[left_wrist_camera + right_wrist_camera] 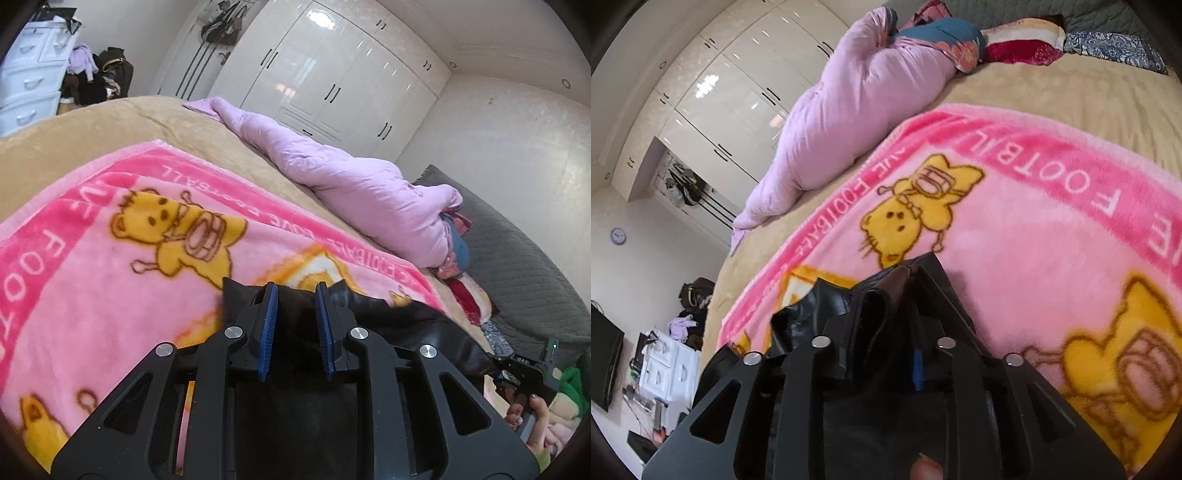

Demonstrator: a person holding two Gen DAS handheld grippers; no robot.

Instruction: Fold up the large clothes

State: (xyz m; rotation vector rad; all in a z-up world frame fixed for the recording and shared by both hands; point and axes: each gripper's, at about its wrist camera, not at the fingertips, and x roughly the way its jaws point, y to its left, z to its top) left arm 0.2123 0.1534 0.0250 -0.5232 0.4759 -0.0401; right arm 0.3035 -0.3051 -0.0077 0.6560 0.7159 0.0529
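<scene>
I judge the fold barely begun: the black leather garment (424, 328) lies bunched on the pink cartoon blanket (110, 266) over the bed, my right gripper (886, 314) pinching its edge, my left gripper (295, 314) spread above it.

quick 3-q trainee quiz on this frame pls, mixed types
1. True or false: the left gripper is clamped shut on the black garment.
2. The black garment lies on: A) the lilac duvet B) the pink blanket C) the grey headboard
3. Fill in: the right gripper has ____ fabric bunched between its fingers.

Key: 1 false, its jaws stand apart; 2 B; 3 black.
</scene>
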